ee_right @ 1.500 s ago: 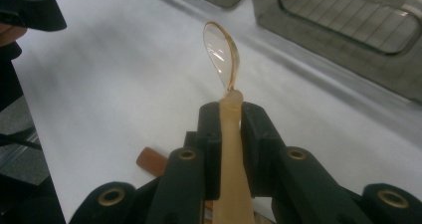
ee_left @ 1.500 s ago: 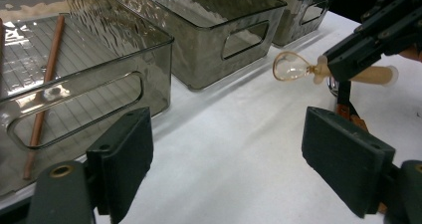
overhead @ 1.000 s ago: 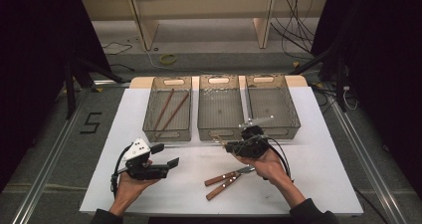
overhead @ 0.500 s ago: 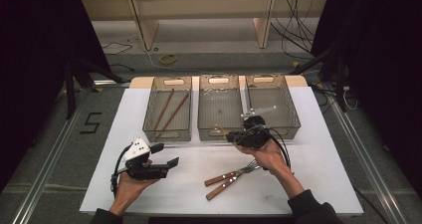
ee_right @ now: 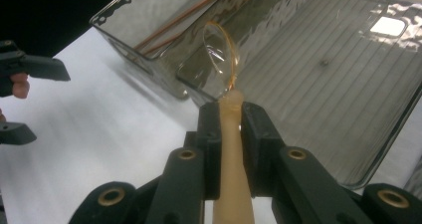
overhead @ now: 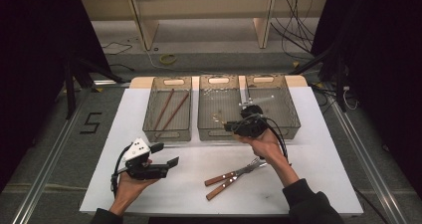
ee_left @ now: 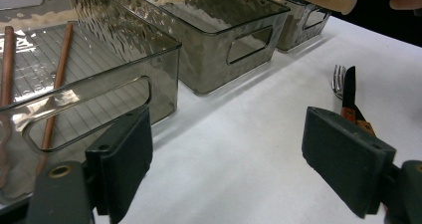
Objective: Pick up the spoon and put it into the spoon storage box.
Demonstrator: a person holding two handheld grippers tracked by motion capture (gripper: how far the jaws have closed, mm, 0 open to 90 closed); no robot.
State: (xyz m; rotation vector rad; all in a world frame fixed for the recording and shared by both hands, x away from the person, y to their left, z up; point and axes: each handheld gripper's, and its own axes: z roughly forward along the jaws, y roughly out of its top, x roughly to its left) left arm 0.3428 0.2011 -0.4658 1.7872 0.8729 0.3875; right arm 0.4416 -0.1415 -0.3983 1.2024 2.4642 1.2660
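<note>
**Spoon held over the middle bin, fork and knife left on the table**

We see the right gripper (overhead: 233, 127) pinching a spoon (ee_right: 226, 104) by its pale handle; in the right gripper view the two black jaws press on the handle from both sides, and the clear, amber-edged bowl of the spoon points out ahead of them. The bowl hangs above the near rim of the middle bin (overhead: 219, 132), a smoky see-through tray with ribbed floor.

To its left stands the left bin (overhead: 167, 133), with two brown chopsticks (overhead: 169, 109) lying slantwise on its floor. To its right stands the right bin (overhead: 288, 115), touching or just beside the middle one; the right hand and its cable cover that bin's near left corner in the high view.

On the white table (overhead: 318, 174), near the right forearm, lie a fork (overhead: 234, 172) and a knife (overhead: 226, 185), both with brown wooden handles, side by side and slanted, well apart from the bins.

The left gripper (overhead: 166, 154) rests in the left hand low over the table, in front of the left bin. Its jaws stand spread wide with nothing between them; through the gap in the left gripper view we see bare table, the bin walls and, at the right, the fork and knife.
</note>
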